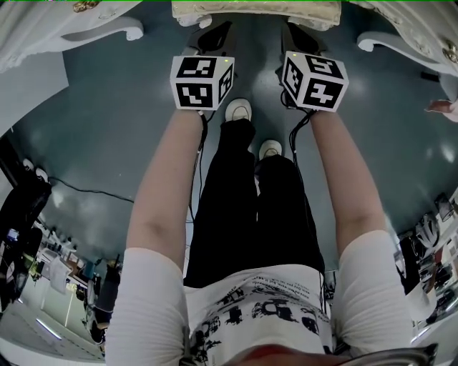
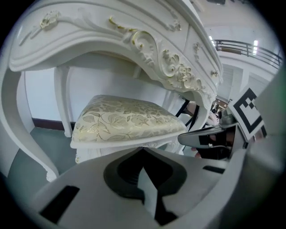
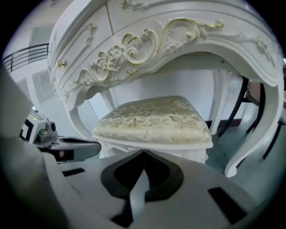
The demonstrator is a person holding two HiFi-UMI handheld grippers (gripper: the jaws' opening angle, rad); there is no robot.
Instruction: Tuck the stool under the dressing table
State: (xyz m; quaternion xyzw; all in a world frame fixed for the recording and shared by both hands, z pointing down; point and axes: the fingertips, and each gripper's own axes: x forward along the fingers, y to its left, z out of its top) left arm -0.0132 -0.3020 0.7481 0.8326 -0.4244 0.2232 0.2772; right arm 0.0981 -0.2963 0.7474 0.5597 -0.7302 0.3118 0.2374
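Observation:
The stool (image 1: 257,11), white-framed with a cream and gold floral cushion, stands at the top of the head view between the curved legs of the white dressing table (image 1: 107,28). In the left gripper view the stool (image 2: 125,118) sits beneath the table's carved apron (image 2: 170,62). My left gripper (image 2: 143,148) is shut, its tips right at the seat frame's lower edge. My right gripper (image 3: 144,151) is shut too, up against the stool (image 3: 156,120) under the dressing table (image 3: 134,49). Nothing shows between either pair of jaws. Whether the tips touch the frame I cannot tell.
My legs and white shoes (image 1: 238,111) stand on the grey-blue floor just behind the grippers. A thin cable (image 1: 86,189) lies on the floor at left. Black chair legs (image 3: 243,103) stand beyond the table's right leg. A person's hand (image 1: 440,107) shows at the right edge.

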